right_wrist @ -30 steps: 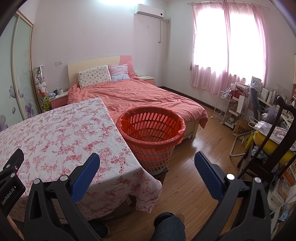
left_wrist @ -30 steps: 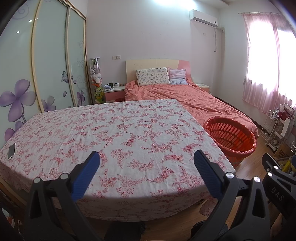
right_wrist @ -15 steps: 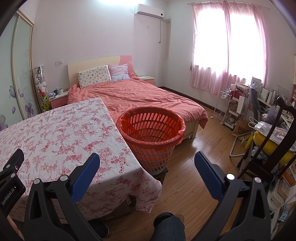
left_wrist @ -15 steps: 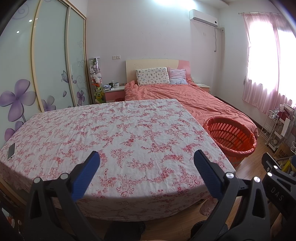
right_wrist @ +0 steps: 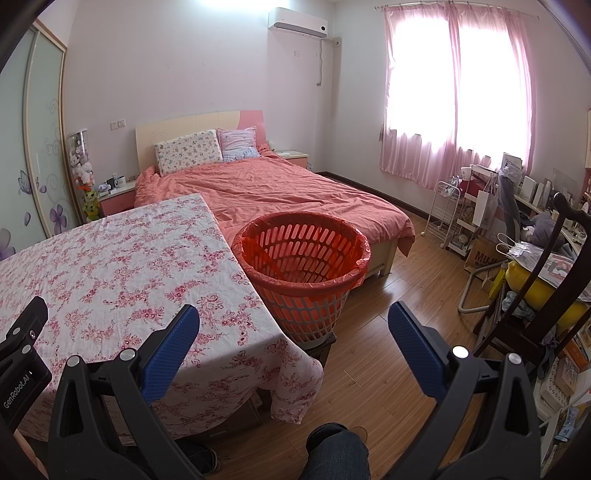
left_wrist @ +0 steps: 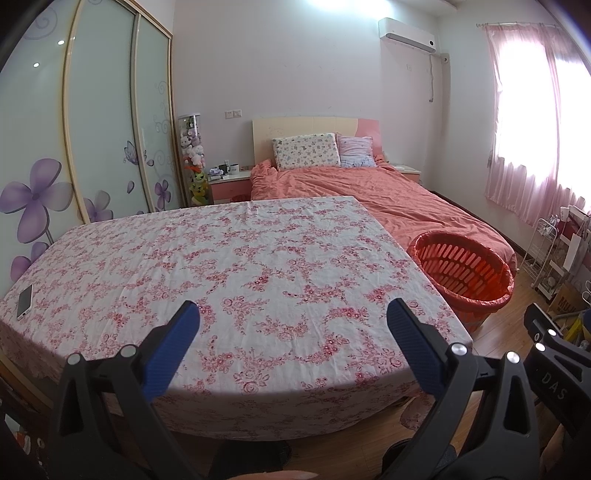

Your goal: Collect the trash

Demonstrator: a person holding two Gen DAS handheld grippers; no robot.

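So, both grippers, left gripper and right gripper, are hovering spread and empty; apparently no trash showing on table; basket waiting at two o'clock; next calls for searching.

- My view takes in a bed with a salmon cover, two pillows against its headboard
- A phone lies near the left edge of the floral tablecloth
- Soft toys stand stacked beside the wardrobe's flowered sliding doors
- An air conditioner hangs high on the wall
- Pink curtains cover the window; a white rack stands below
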